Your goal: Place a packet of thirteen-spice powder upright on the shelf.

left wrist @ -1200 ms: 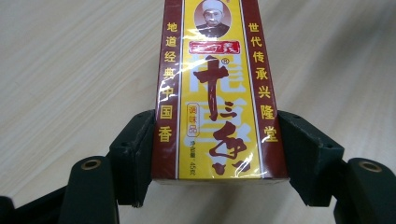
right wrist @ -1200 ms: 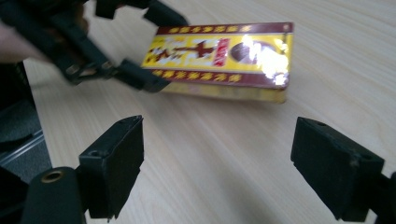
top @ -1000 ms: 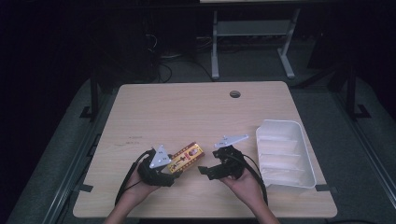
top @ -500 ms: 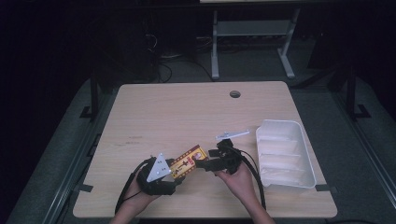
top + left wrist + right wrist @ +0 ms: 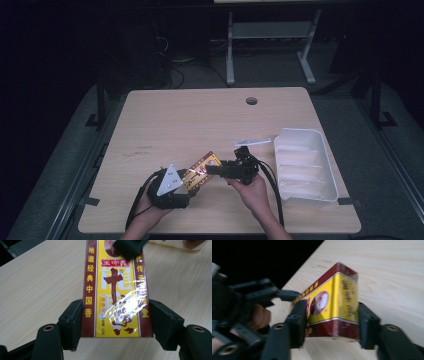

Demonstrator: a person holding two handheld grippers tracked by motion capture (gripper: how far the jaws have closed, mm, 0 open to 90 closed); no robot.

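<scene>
The left gripper [image 5: 186, 181] sits low on the table [image 5: 200, 120], near its front edge, with its jaws pressed against the two long sides of a yellow and dark-red box [image 5: 116, 293]; in the left gripper view the box runs from between the jaws straight up toward twelve o'clock. The right gripper [image 5: 214, 170] clamps the same box at its other end, one jaw on each side of the short end in the right gripper view [image 5: 332, 307]. In the high view the box [image 5: 202, 169] lies between the two grippers, at about two o'clock from the left one and nine o'clock from the right. A white tray [image 5: 320, 187] stands at three o'clock of the right gripper, well apart.
</scene>
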